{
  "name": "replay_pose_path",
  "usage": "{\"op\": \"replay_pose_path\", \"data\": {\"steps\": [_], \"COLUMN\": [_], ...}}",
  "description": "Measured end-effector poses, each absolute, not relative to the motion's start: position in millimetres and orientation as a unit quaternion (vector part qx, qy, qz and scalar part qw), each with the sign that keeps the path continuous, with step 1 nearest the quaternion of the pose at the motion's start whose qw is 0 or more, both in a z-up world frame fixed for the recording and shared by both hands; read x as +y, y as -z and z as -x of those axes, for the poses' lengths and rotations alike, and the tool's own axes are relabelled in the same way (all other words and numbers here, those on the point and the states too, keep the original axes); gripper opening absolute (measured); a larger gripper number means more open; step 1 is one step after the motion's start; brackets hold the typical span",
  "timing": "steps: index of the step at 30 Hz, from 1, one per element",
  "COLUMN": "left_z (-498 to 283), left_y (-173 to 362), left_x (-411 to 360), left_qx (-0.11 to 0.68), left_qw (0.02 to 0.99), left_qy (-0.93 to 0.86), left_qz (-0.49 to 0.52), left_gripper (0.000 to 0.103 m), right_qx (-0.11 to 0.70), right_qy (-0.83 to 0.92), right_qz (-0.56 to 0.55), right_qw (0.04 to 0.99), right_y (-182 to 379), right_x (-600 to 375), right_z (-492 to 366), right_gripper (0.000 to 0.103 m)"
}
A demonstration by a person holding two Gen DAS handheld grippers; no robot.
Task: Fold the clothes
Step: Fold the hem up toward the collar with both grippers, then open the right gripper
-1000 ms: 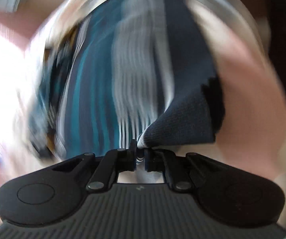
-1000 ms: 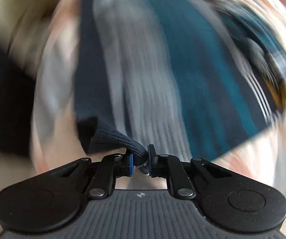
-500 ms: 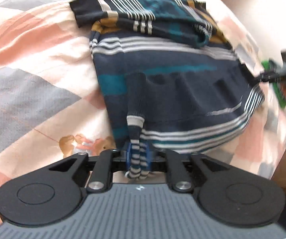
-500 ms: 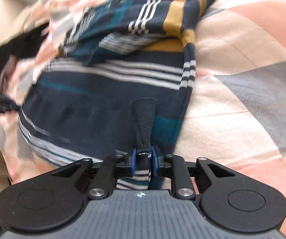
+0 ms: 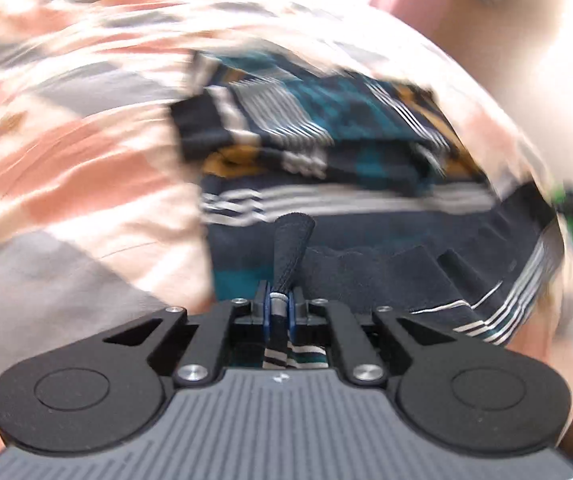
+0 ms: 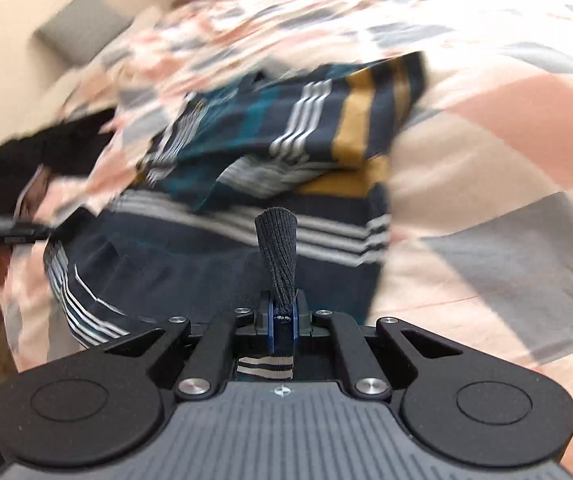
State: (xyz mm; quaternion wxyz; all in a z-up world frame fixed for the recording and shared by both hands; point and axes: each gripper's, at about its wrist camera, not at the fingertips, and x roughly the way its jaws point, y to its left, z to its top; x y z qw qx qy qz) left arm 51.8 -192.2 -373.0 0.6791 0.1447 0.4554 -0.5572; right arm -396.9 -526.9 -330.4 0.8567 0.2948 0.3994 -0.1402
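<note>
Both tongs, left tongs (image 5: 279,307) and right tongs (image 6: 283,312), point forward over the bed (image 6: 486,184), each pinching a ribbed hem fold of one striped sweater (image 6: 214,256).

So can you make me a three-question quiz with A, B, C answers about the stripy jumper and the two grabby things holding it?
1. Where does the navy, teal and mustard striped knit sweater lie?
A. on a pink, grey and cream patchwork bedspread
B. on a wooden floor
C. in a basket

2. Which colour is the broad band near the sweater's far end?
A. red
B. mustard yellow
C. purple

3. What are the left gripper and right gripper doing?
A. both open over the sweater
B. one open, one shut
C. both shut on a pinch of sweater fabric

Answers: 1 A, the patchwork cloth shows all round the sweater in both wrist views. 2 B, a mustard band crosses it in the right wrist view. 3 C, each pair of blue pads has a bunch of dark knit squeezed between them.
</note>
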Motion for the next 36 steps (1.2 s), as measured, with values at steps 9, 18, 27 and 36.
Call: {"op": "replay_pose_path", "data": {"steps": [9,18,27,36], "left_z": [-70.6,-66.4,-70.8,-51.4], "left_y": [402.0,408.0,371.7,397.8], "left_x": [-208.6,-219.8,-148.1,-137.5], "left_qx": [0.482,0.480,0.545,0.564], "left_qw": [0.711,0.711,0.690,0.692], "left_qy": [0.504,0.497,0.475,0.451], "left_qz": [-0.093,-0.131,-0.039,0.004], "left_gripper": [0.007,0.013,0.033,0.009], "right_qx": [0.410,0.426,0.352,0.292], "right_qy": [0.175,0.209,0.247,0.260], "right_qz": [-0.365,-0.359,-0.401,-0.501], "right_qw": [0.817,0.804,0.809,0.772], "right_y": [375.3,369.6,332.4,359.2], "right_x": [-549.6,-544.3,-505.0,-483.1], "right_z": [400.8,395.8,453.7,475.4], "right_gripper": [0.006,0.011,0.048,0.008]}}
